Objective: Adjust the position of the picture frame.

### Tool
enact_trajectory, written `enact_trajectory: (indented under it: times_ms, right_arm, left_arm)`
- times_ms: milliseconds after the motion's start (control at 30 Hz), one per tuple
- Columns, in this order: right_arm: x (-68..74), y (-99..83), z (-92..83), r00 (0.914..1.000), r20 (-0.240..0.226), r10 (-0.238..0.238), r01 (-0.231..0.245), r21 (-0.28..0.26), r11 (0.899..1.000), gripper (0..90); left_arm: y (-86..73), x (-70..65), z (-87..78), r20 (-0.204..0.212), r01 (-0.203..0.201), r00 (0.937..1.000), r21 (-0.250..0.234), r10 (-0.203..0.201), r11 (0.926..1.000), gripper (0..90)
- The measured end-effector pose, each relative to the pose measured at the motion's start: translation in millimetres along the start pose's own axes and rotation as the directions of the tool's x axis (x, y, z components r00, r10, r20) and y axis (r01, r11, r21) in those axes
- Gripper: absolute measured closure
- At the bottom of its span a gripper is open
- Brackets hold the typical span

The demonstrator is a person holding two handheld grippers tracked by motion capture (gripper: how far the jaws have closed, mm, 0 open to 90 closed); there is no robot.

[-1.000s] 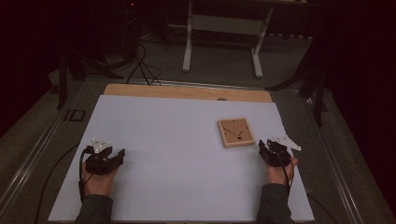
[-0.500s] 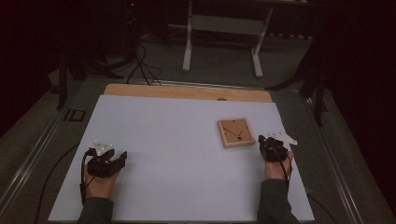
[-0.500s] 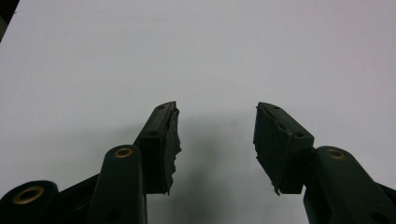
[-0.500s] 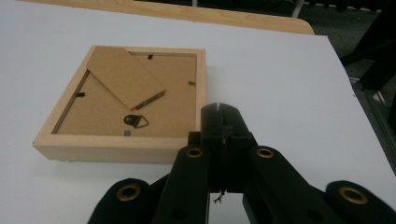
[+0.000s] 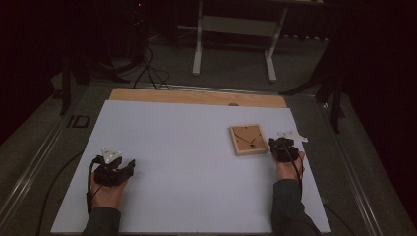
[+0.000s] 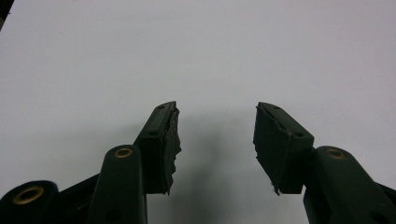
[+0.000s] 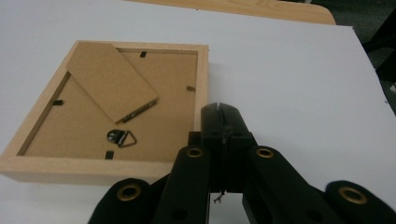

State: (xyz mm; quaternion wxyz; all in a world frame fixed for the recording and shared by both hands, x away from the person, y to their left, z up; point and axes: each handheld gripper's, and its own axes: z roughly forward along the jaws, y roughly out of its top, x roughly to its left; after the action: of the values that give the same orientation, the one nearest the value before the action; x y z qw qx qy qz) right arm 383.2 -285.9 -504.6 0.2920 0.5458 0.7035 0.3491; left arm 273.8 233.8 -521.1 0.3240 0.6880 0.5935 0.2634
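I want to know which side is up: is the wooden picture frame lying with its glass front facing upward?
No: the light wooden picture frame lies back side up, showing its brown backing board, folded stand flap and metal hanging ring.

Bare white tabletop (image 5: pixel 196 162) all around; wooden picture frame (image 5: pixel 248 139) the sole obstacle.

Wooden picture frame (image 7: pixel 112 107) lies face-down, flat on white table; brown backing board up; stand flap folded; metal hanger ring near lower edge.

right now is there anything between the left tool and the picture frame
No. In the high view only bare white table lies between the left tool and the picture frame.
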Motion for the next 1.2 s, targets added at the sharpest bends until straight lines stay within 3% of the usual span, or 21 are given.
enact_trajectory:
  times_ms: [500, 633, 1200]
  right_arm:
    - [1.4, 10.6, 24.4, 0.9999, -0.014, -0.002, 0.002, 0.048, 0.999, 89.5]
    - [1.9, 10.9, 28.3, 0.9994, -0.021, 0.027, -0.027, 0.042, 0.999, 89.4]
    - [3.0, 27.2, 43.5, 0.9995, 0.008, 0.030, -0.031, 0.084, 0.996, 89.4]
  left_arm:
    - [0.6, 2.3, -3.1, -0.003, 0.011, 0.9999, -0.022, -0.011, 0.9997, 49.5]
    - [0.9, 2.7, -4.1, -0.005, 0.013, 0.9999, -0.027, -0.014, 0.9995, 49.5]
    - [1.4, 3.5, -6.2, -0.011, 0.019, 0.9997, -0.039, -0.020, 0.9991, 49.5]
